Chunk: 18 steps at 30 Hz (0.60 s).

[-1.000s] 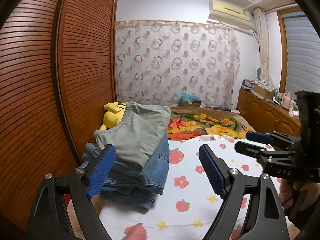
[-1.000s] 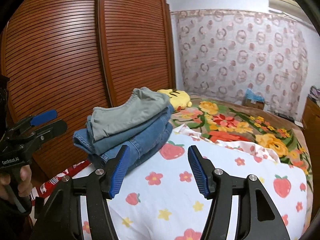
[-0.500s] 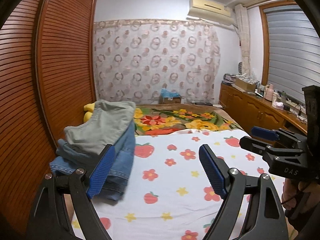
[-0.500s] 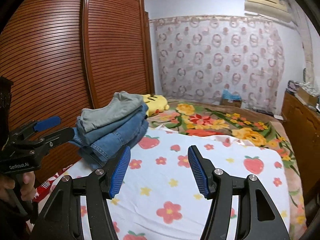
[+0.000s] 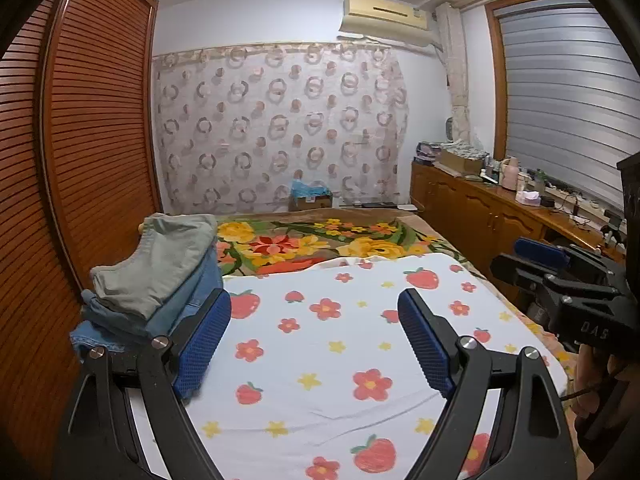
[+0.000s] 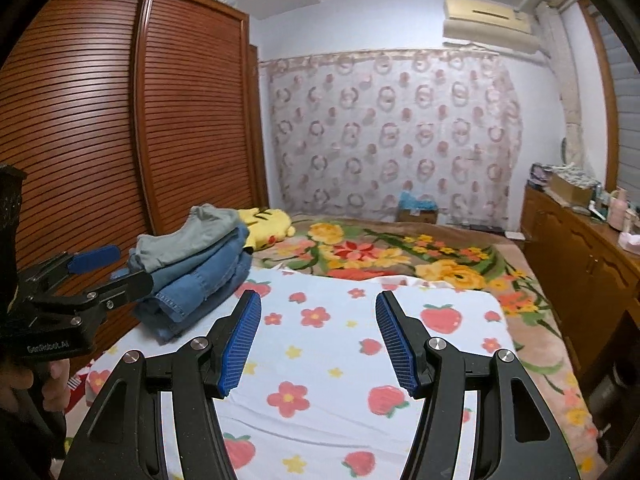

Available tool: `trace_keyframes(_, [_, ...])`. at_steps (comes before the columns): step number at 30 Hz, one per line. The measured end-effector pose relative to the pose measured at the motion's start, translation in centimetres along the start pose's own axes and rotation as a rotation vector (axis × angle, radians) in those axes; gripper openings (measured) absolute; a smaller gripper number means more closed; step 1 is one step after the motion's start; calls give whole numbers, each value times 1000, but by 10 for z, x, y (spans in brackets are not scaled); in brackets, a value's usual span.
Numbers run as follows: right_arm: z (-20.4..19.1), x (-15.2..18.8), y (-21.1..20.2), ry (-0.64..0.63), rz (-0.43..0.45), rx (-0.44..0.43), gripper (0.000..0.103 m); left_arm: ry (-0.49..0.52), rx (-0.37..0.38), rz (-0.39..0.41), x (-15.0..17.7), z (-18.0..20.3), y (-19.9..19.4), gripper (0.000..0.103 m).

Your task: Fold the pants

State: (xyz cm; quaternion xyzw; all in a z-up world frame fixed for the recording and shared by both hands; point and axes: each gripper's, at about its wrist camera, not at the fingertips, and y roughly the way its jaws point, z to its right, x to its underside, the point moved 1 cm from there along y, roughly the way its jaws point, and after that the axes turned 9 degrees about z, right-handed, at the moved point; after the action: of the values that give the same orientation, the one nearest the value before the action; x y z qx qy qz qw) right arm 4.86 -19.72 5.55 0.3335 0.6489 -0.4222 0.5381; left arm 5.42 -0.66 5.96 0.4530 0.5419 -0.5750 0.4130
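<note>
Your left gripper (image 5: 314, 340) hangs over the near part of the bed with its blue pads spread wide and nothing between them. Your right gripper (image 6: 318, 338) does the same a little to the side, jaws apart and empty; in the left wrist view you can see it at the right edge, held in your hand (image 5: 596, 384).

Under both of them lies the white sheet (image 5: 320, 380), printed with strawberries and small flowers, flat apart from a few shallow creases near you.

At the left edge of that sheet, just beside the slatted wooden wardrobe (image 6: 100, 128), sits the stack of folded pants (image 6: 192, 268): blue denim pairs below and a grey-green pair (image 5: 156, 264) on top. Neither gripper touches the stack.

Just behind the stack lies a yellow plush toy (image 6: 268, 224), resting on the floral blanket (image 6: 400, 256) that covers the far half of the bed.

Along the right runs a wooden cabinet (image 5: 480, 216) with clutter on its top. On the far wall hangs a ring-patterned curtain (image 5: 280, 120), with an air conditioner (image 5: 384, 12) mounted above it.
</note>
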Motion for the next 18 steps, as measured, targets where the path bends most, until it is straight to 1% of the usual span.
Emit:
trace_keyframes(4, [-7,0,-11,6,14,23,62,16,5,0,2,8,-4,86])
trace_keyframes(10, [-16,6,-27,4,35,76,62,9,19,-10,8,13,-9,86])
trace_keyframes(18, [-18,15,-33,32,29,116,62,11,12,-18,16,14,-13,86])
